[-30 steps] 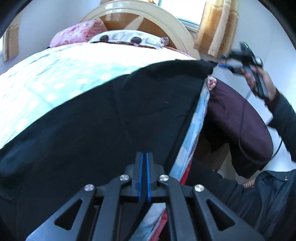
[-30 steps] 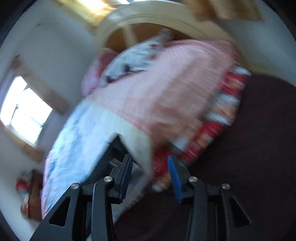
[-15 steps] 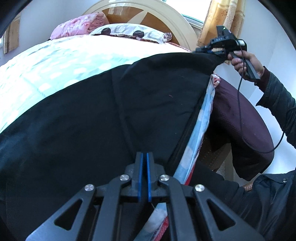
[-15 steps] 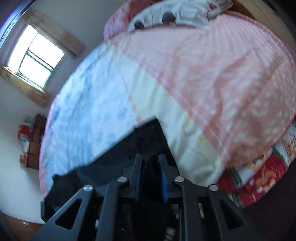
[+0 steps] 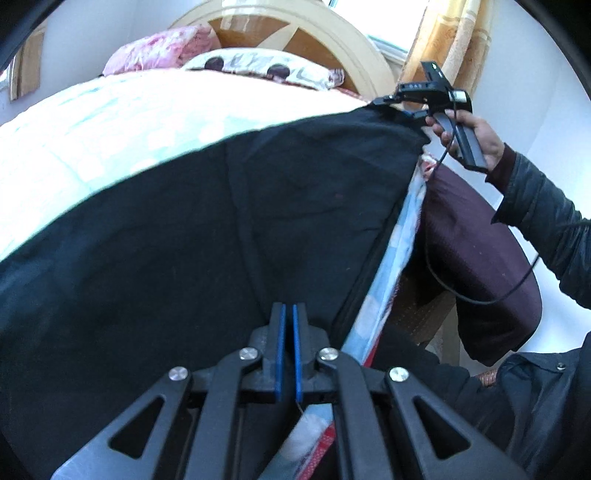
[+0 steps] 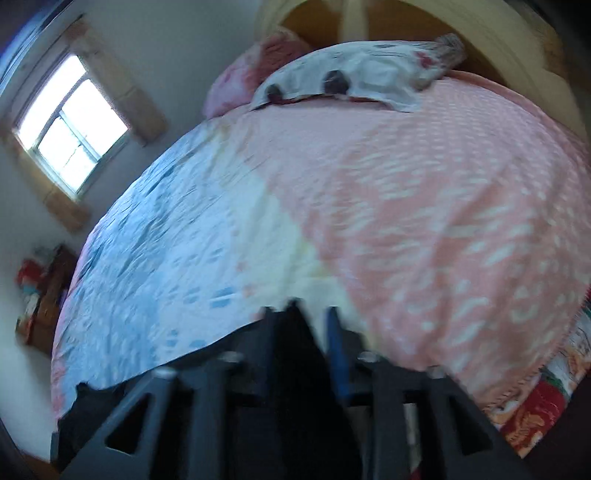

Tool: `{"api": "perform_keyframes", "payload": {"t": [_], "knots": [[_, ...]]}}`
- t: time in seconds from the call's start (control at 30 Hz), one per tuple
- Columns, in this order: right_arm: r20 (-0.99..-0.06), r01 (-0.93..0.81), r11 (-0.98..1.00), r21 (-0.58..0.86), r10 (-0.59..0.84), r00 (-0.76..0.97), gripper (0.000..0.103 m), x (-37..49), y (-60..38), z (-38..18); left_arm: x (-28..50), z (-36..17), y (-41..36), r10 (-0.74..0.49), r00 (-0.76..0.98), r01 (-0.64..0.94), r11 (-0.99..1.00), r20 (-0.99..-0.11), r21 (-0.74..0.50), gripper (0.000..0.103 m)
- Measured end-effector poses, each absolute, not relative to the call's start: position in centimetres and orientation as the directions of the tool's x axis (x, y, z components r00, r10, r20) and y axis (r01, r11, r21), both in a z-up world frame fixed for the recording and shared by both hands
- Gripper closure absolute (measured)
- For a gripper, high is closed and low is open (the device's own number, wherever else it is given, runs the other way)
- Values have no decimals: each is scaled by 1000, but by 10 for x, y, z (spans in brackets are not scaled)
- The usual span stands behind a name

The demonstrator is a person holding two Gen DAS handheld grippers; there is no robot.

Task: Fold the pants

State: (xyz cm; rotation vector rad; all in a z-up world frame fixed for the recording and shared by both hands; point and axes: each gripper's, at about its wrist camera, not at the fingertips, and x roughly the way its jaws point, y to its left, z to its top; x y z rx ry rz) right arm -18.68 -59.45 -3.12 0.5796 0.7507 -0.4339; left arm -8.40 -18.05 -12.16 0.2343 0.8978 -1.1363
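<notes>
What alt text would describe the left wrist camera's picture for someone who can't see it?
Black pants lie spread across a bed, with the left gripper shut on their near edge. At the far corner, a hand-held right gripper pinches the same pants, near a pillow and the headboard.

Left gripper point(image 5: 287, 350): black frame, blue pads, silver screws. Right gripper point(image 5: 397, 105): black, cable trailing. Hand point(image 5: 476, 136): bare skin, maroon cuff, dark sleeve point(image 5: 546, 221).
</notes>
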Motion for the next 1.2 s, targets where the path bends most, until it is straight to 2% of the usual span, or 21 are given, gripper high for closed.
{"api": "perform_keyframes", "payload": {"t": [0.13,0.2,0.3,0.33,0.4,0.5,0.6,0.7,0.8,0.97,1.07,1.2], "knots": [[-691,601,738,305,-262,673,56,-223,-578,-6,-87,-113,-172,-685,201,855,471,-700,-216,86],[-644,568,760,316,-268,717,56,-235,-552,11,-83,-112,-169,-683,228,844,494,-694,-209,77],[-586,405,825,395,-113,802,53,-234,-499,17,-71,-112,-164,-665,292,801,563,-687,-205,59],[-584,359,843,402,-66,809,53,-230,-480,12,-66,-112,-161,-666,306,784,581,-680,-216,52],[-600,304,854,422,12,800,53,-217,-452,-4,-63,-112,-159,-663,319,773,595,-678,-219,44],[-639,278,838,470,106,762,53,-200,-429,-35,-66,-120,-161,-636,305,778,596,-709,-200,44],[-715,353,802,482,127,687,53,-196,-428,-71,-80,-131,-162,-612,307,796,585,-728,-156,44],[-678,323,787,525,157,718,53,-211,-429,-72,-95,-130,-159,-616,325,808,576,-717,-128,44],[-665,344,803,486,84,742,53,-224,-414,-62,-106,-133,-154,-642,323,816,561,-695,-139,44],[-635,217,833,508,193,748,53,-211,-362,-73,-112,-134,-154,-655,339,804,575,-676,-154,44],[-670,221,794,566,287,684,53,-198,-347,-95,-119,-130,-151,-675,320,812,557,-664,-175,44],[-663,268,743,613,299,686,53,-209,-350,-107,-124,-137,-149,-660,335,811,565,-673,-151,44]]}}
